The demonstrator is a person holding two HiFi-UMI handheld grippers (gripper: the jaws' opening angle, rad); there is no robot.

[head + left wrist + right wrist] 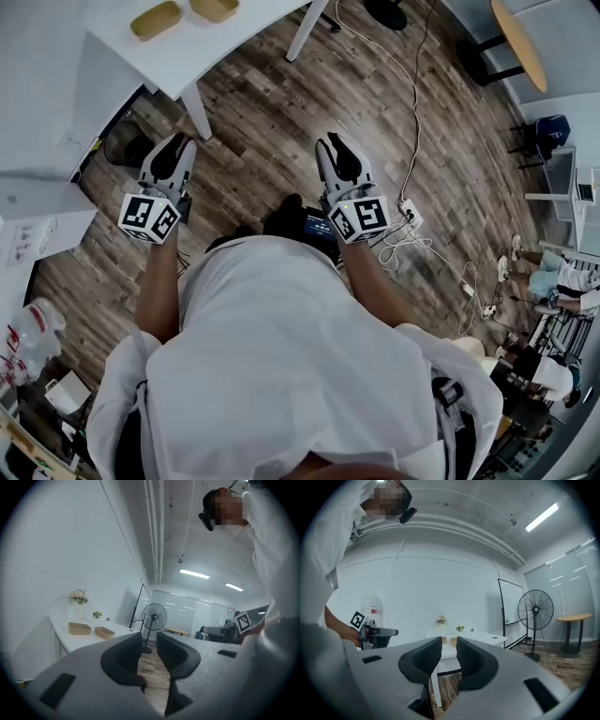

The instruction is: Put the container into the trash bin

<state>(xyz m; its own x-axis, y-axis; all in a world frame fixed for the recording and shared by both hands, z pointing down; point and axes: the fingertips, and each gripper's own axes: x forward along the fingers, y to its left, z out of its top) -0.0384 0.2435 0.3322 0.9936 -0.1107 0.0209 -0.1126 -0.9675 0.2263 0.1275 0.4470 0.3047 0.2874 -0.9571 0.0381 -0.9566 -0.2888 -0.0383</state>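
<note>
Standing on a brown wooden floor (281,122), with a gripper in each hand, both held out level. From the head view: left gripper (174,142) and right gripper (335,142) side by side, well apart from each other, up above the floor.

Left gripper: jaws open only a narrow way, nothing between, just floor showing through the gap. Right gripper: the same, a narrow gap, nothing held, nothing touching the pads.

Up ahead, a white counter (187,52). On top of it, a tan container (156,20) and a second container (215,8) just beside it. Both empty-looking, both sitting flat, both well apart from the grippers.

Also on the counter, by the wall, some flowers (78,596).

Down on the floor, near a counter leg, a dark round thing (125,142). Hard to tell what.

Farther off, a black standing fan (154,617).
</note>
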